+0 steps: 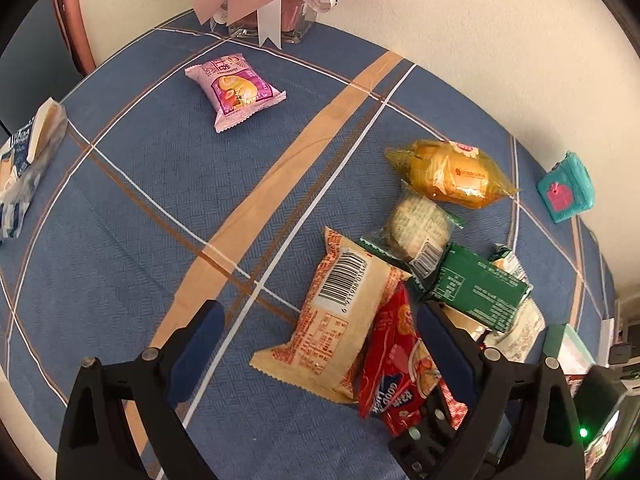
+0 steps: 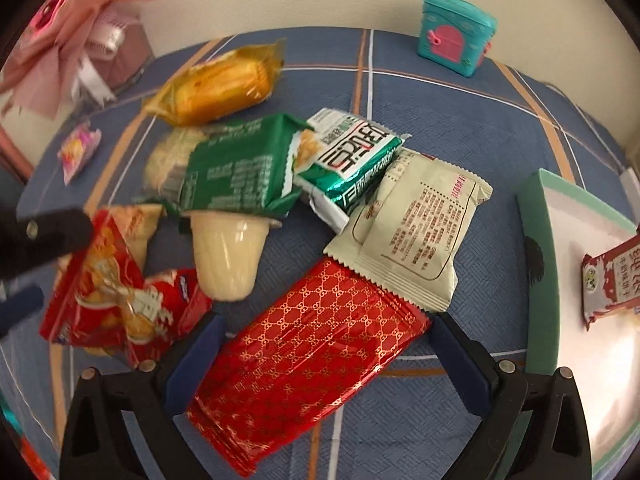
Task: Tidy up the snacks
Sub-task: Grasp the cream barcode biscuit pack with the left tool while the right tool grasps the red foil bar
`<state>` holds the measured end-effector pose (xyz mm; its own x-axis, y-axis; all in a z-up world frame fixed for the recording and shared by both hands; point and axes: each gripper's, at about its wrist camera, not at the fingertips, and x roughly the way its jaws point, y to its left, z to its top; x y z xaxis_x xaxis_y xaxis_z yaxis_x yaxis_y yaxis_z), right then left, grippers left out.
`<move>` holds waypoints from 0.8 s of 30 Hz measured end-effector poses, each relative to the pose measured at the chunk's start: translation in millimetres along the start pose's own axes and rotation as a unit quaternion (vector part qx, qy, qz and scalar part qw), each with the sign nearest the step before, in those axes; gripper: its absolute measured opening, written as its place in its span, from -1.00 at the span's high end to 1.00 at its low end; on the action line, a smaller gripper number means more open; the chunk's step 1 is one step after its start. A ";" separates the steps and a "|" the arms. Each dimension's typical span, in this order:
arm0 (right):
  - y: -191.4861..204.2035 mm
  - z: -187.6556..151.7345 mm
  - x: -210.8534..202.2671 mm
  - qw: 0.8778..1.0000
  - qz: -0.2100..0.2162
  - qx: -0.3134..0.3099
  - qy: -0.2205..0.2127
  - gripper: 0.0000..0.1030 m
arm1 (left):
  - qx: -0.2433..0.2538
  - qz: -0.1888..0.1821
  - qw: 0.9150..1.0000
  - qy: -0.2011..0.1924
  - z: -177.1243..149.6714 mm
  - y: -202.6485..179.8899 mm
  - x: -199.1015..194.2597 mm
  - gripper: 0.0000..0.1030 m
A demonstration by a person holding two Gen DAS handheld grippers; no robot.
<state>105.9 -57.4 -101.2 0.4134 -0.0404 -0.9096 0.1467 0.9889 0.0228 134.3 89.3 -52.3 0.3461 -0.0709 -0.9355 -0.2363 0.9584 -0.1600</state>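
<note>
A heap of snack packets lies on the blue plaid tablecloth (image 1: 160, 184). My left gripper (image 1: 320, 340) is open above a beige barcode packet (image 1: 340, 312) and a red biscuit packet (image 1: 396, 372), touching neither that I can tell. My right gripper (image 2: 324, 356) is open with its fingers on either side of a red gold-patterned packet (image 2: 304, 364). Behind it lie a cream packet (image 2: 416, 232), a green-white packet (image 2: 352, 156), a dark green packet (image 2: 240, 168), a pudding cup (image 2: 226, 256) and a yellow cake packet (image 2: 220, 88). The left gripper's finger (image 2: 48, 236) shows at left.
A pink snack packet (image 1: 236, 90) lies apart at the back. A blue-white packet (image 1: 24, 168) sits at the left edge. A green-rimmed white box (image 2: 540, 248) at the right holds a small red-white packet (image 2: 612, 280). A teal toy chest (image 2: 456, 34) and a pink bouquet vase (image 1: 276, 0) stand by the wall.
</note>
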 end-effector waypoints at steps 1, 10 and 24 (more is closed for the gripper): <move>-1.8 -2.1 -0.4 1.000 -0.001 -0.001 0.002 -0.99 | 0.002 0.003 1.000 0.001 0.7 0.3 2.0 -0.88; -22.8 -24.9 -11.8 1.000 -0.004 -0.002 0.012 -0.63 | 0.036 0.011 0.999 0.011 1.7 -11.0 16.3 -0.88; -48.7 -28.1 -12.9 1.000 -0.001 0.006 0.030 -0.29 | -0.012 0.046 0.999 0.012 15.0 19.5 33.9 -0.64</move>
<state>68.1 -101.0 -102.2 0.3588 -0.0336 -0.9328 0.1587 0.9870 0.0255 155.1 109.7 -82.5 0.3007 0.0104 -0.9537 -0.2871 0.9545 -0.0801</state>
